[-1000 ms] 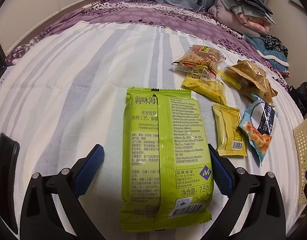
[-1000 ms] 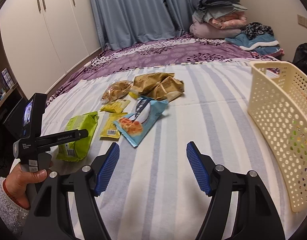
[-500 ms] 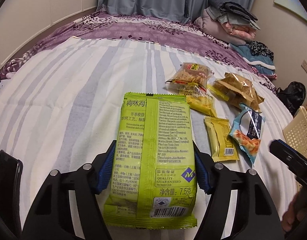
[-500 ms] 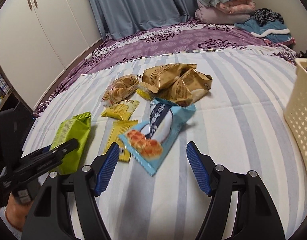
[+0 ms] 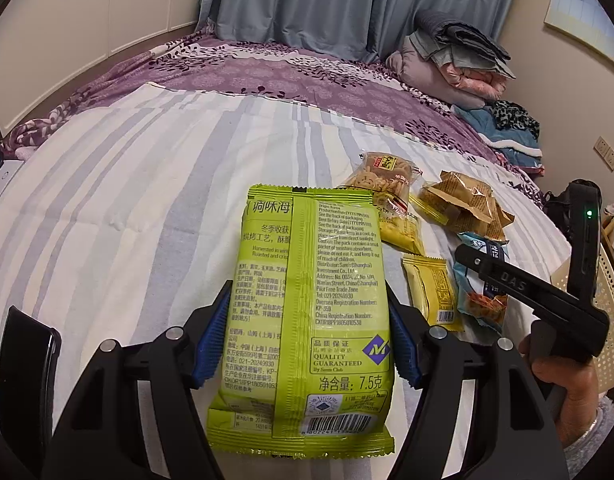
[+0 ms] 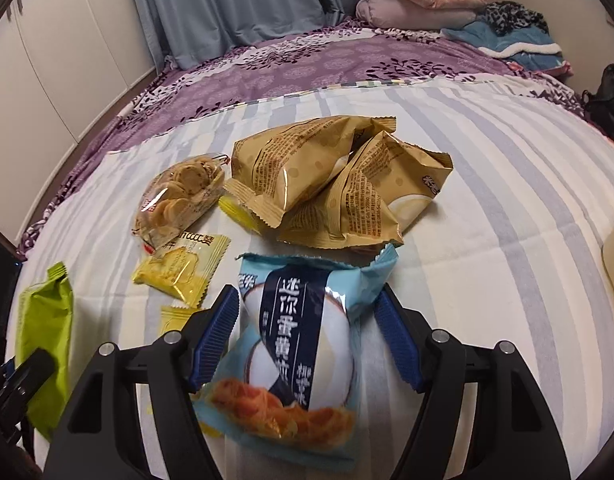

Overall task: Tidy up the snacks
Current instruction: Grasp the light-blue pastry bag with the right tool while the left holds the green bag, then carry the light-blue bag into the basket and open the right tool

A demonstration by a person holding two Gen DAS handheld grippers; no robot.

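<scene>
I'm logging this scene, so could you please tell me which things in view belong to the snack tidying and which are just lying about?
Job:
green packet
blue packet
tan packets
yellow packets
clear cracker bag
cream basket

Lying about:
folded bedding
curtain

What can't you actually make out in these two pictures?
- Left wrist view: the basket is cut off by the edge and the right gripper's handle; its contents are unseen.
- Left wrist view: the green packet shows its back only.
- Right wrist view: the small yellow packet is mostly behind the right gripper.
</scene>
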